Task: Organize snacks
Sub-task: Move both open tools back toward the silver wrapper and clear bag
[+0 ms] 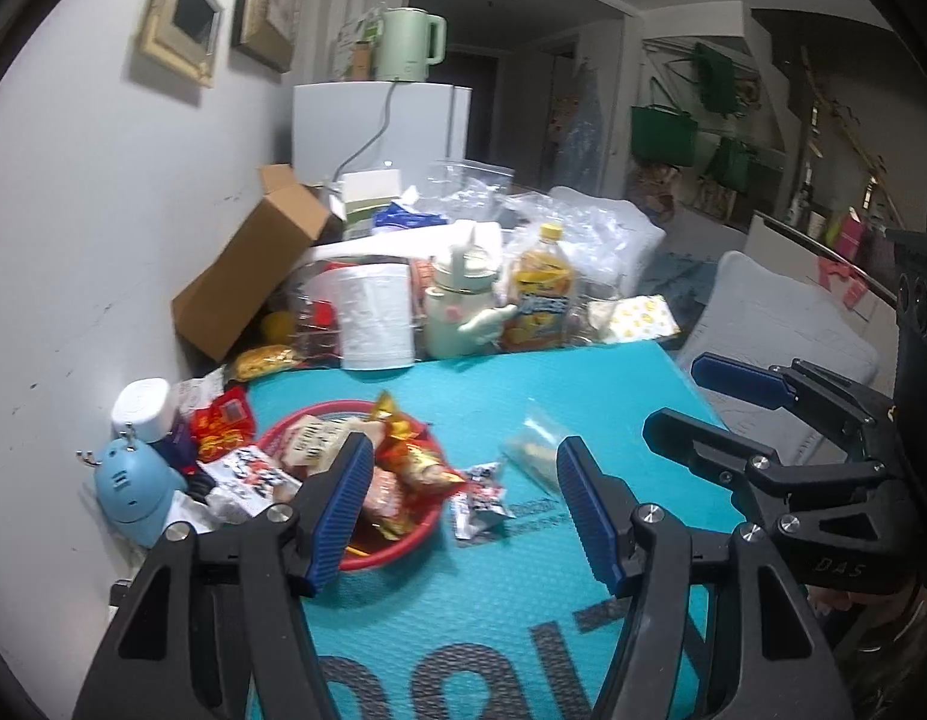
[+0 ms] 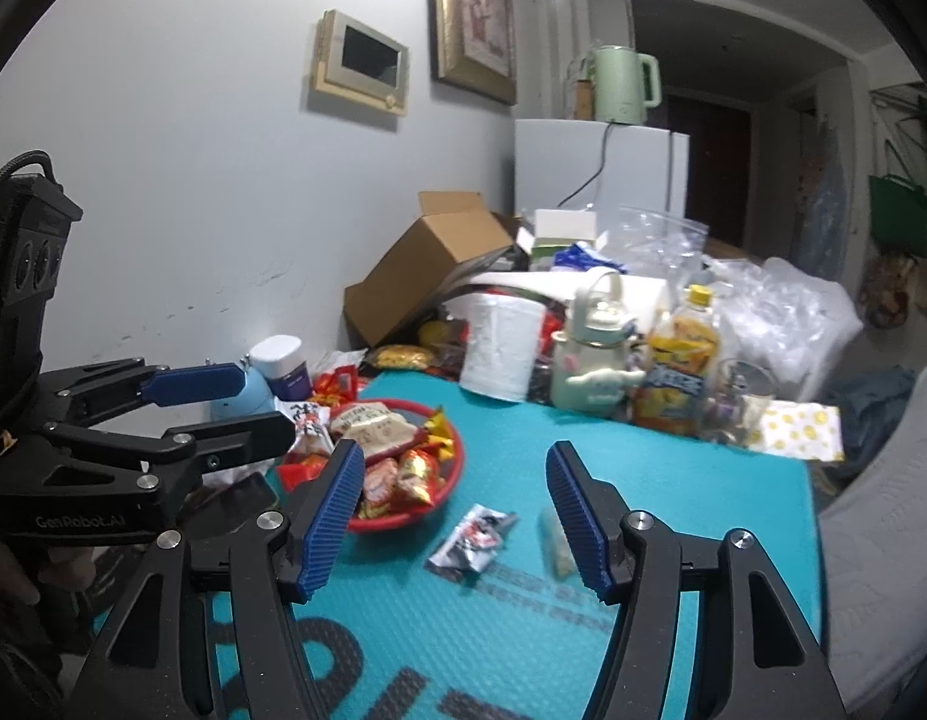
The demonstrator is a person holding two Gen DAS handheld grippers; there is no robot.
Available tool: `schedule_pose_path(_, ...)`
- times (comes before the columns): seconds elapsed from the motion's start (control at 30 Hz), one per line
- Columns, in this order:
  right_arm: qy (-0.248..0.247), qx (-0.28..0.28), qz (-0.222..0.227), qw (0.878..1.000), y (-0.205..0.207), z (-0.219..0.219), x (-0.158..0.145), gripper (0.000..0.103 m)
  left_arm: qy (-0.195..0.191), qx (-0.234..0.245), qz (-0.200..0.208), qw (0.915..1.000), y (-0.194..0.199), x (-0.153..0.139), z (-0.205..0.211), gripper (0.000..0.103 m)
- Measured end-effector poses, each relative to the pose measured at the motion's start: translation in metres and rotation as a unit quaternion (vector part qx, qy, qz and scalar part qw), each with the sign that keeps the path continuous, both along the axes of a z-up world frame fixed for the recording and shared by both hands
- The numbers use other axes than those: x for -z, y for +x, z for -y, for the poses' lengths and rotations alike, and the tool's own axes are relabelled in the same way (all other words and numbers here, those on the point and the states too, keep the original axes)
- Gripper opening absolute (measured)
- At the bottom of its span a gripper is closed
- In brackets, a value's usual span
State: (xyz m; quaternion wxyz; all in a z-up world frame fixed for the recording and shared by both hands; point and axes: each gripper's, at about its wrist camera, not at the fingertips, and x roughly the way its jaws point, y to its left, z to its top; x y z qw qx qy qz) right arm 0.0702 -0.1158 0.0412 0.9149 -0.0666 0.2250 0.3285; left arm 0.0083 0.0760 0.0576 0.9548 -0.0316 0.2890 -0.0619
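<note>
Red basket (image 2: 448, 483) w/ snacks sits centre-left of right wrist frame. Black-white packet (image 2: 474, 537) lies loose on table (image 2: 673, 468), centre frame, long axis diagonal, nearer right gripper (image 2: 457, 516). Left gripper (image 1: 463, 504) & right both wide open, empty.

Lived-in home, dining corner. Framed picture (image 2: 474, 18) and wall intercom panel (image 2: 361, 63) on white wall; green electric kettle (image 2: 624, 84) atop small white fridge (image 2: 601, 171); cluttered table with teal mat (image 2: 673, 480), cardboard box (image 2: 427, 264), juice bottle (image 2: 679, 372).
</note>
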Motion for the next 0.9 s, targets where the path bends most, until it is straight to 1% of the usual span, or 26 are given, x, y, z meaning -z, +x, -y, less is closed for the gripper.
schedule_pose_path(0.2,0.0,0.026,-0.006,1.0,-0.009,0.025,0.007,0.063,-0.008,0.029,-0.011,0.9995,-0.002,0.009,0.026,0.063)
schedule_pose_path(0.37,0.002,0.042,-0.022,0.999,-0.01,0.041,0.019,0.063,-0.016,0.05,-0.021,0.9984,0.003,0.022,0.043,0.063)
schedule_pose_path(0.57,0.001,0.052,-0.051,0.997,0.0,0.053,0.04,0.063,-0.025,0.047,-0.052,0.9972,0.018,0.044,0.052,0.063)
schedule_pose_path(0.73,-0.001,0.053,-0.078,0.996,0.019,0.055,0.059,0.063,-0.04,0.042,-0.078,0.9952,0.034,0.062,0.051,0.063)
schedule_pose_path(0.9,-0.006,0.051,-0.103,0.993,0.042,0.052,0.078,0.063,-0.04,0.03,-0.103,0.9934,0.054,0.082,0.053,0.063)
